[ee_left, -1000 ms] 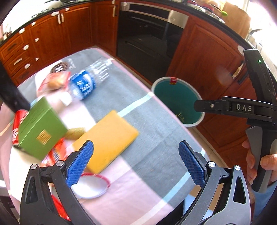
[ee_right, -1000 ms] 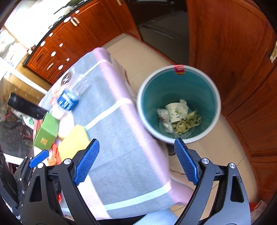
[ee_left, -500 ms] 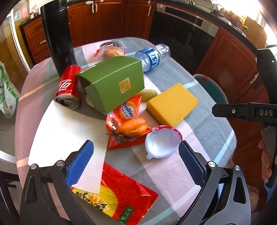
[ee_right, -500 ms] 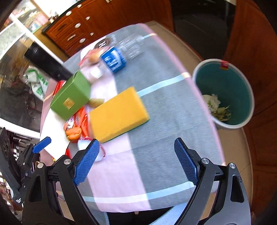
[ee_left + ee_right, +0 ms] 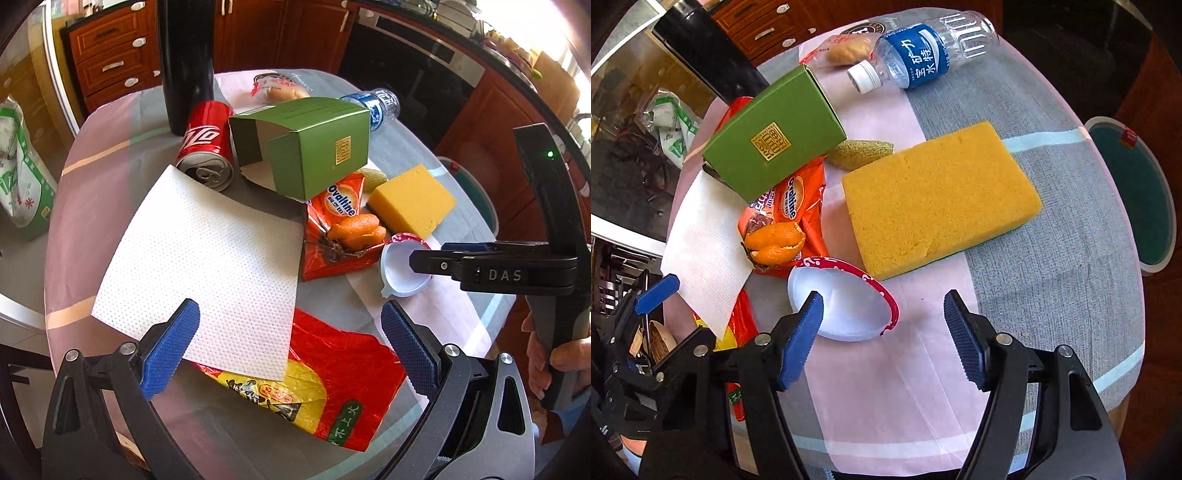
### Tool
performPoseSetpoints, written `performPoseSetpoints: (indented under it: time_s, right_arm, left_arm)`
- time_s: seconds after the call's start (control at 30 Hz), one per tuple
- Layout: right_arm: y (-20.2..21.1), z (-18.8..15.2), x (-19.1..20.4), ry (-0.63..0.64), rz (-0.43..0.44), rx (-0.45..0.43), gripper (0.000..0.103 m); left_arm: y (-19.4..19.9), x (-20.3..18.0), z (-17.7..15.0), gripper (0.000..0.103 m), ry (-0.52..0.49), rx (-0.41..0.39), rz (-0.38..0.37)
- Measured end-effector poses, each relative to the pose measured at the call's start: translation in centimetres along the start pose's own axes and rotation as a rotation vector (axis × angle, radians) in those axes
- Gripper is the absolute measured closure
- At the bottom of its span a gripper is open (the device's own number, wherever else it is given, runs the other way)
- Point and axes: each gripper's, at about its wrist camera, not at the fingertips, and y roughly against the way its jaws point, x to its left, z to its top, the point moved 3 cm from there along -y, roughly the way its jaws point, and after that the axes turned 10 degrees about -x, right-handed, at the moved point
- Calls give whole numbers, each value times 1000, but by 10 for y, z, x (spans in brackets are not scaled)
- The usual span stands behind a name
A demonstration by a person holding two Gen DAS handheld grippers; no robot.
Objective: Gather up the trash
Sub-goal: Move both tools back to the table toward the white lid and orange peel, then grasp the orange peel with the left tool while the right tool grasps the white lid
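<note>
Trash lies on a round clothed table (image 5: 110, 206): a white paper napkin (image 5: 207, 254), a red and yellow wrapper (image 5: 332, 384), a red cola can (image 5: 207, 147), an open green box (image 5: 310, 144), an orange Ovaltine packet (image 5: 332, 214) with orange peel (image 5: 356, 230), a white cup lid (image 5: 842, 299) and a water bottle (image 5: 923, 55). My left gripper (image 5: 288, 347) is open above the napkin and wrapper. My right gripper (image 5: 886, 332) is open just above the lid. A teal bin (image 5: 1137, 192) stands on the floor right of the table.
A yellow sponge (image 5: 938, 199) lies mid-table. A black cylinder (image 5: 186, 62) stands at the back by the can. A bagged bun (image 5: 280, 92) lies at the far edge. Wooden cabinets and an oven surround the table. A green and white bag (image 5: 22, 177) sits at left.
Both grippers swung from the bin side back over the table and moved closer. The left now hangs over the napkin, the right over the lid. Both stay open.
</note>
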Motion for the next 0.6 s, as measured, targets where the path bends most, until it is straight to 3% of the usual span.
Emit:
performPoseSetpoints:
  time_s: [0.07, 0.2, 0.37, 0.53, 0.6]
  right_arm:
    - [-6, -1, 1, 4, -3, 5, 49]
    - [-12, -4, 4, 25, -13, 21, 88]
    - [2, -2, -4, 39, -16, -6, 96]
    - [21, 1, -24, 19, -38, -44, 97]
    - [26, 0, -34, -4, -40, -49, 97]
  left_arm:
    - [-1, 2, 1, 4, 4, -2, -5]
    - [-5, -1, 4, 4, -2, 0, -10]
    - [-12, -17, 13, 5, -40, -16, -36]
    - [-20, -41, 24, 5, -122, -32, -49]
    - [-25, -50, 27, 12, -160, -35, -53]
